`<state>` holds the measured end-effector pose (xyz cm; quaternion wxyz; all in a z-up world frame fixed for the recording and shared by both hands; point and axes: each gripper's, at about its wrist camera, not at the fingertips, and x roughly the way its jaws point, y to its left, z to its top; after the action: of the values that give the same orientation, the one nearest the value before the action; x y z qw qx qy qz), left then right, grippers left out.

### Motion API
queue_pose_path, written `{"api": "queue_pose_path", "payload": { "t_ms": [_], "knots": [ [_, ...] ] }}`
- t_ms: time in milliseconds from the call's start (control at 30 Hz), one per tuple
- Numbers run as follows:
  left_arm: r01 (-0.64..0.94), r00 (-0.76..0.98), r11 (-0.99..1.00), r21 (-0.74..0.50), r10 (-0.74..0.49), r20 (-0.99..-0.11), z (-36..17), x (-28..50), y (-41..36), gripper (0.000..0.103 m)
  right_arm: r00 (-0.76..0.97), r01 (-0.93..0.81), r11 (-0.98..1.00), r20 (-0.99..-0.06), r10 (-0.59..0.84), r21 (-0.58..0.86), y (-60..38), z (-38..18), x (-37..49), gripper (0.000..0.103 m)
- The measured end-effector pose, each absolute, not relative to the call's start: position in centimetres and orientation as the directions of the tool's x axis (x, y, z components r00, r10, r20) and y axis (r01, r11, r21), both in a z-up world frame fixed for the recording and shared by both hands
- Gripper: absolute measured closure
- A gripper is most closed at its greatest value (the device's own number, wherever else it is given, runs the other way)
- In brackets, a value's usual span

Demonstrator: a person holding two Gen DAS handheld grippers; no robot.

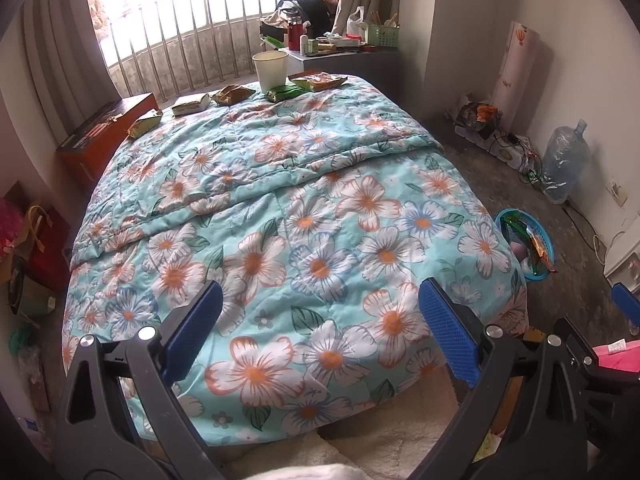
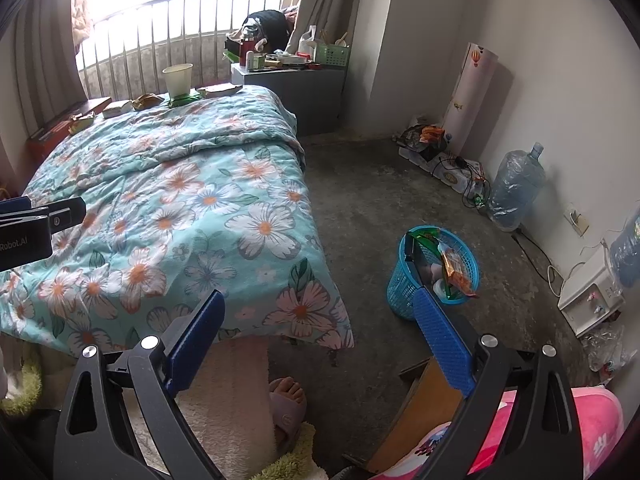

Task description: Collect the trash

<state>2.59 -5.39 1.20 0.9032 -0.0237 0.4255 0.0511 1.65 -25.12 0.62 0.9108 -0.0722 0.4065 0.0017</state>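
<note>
Several snack wrappers lie along the far end of the bed: a yellow-green one (image 1: 144, 125), a boxy one (image 1: 191, 105), a brown one (image 1: 231, 94), a green one (image 1: 285, 92) and an orange one (image 1: 318, 80). A white paper cup (image 1: 270, 70) stands among them, also visible as the cup (image 2: 177, 79) in the right wrist view. A blue basket (image 2: 434, 270) with wrappers in it sits on the floor right of the bed, and shows as the basket (image 1: 530, 244) in the left wrist view. My left gripper (image 1: 320, 300) is open over the near end of the bed. My right gripper (image 2: 318, 308) is open above the bed corner and floor.
The floral quilt (image 1: 312, 208) covers the bed. An orange box (image 1: 104, 136) lies at its far left, a cluttered nightstand (image 2: 294, 84) at its far right. A water jug (image 2: 514, 188), cables and a white appliance (image 2: 588, 296) line the right wall. A person's slippered foot (image 2: 286, 396) stands below.
</note>
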Motion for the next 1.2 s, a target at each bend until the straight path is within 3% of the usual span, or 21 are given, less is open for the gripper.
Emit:
{"api": "queue_pose_path", "payload": {
  "t_ms": [1200],
  "knots": [
    [-0.11,0.629,0.994,-0.001,0.069,-0.774,1.22,2.61,-5.5,0.009,0.669,-0.058,0.99,-0.741,-0.055,-0.126,-25.29,0.78,1.56,0.01]
  ]
}}
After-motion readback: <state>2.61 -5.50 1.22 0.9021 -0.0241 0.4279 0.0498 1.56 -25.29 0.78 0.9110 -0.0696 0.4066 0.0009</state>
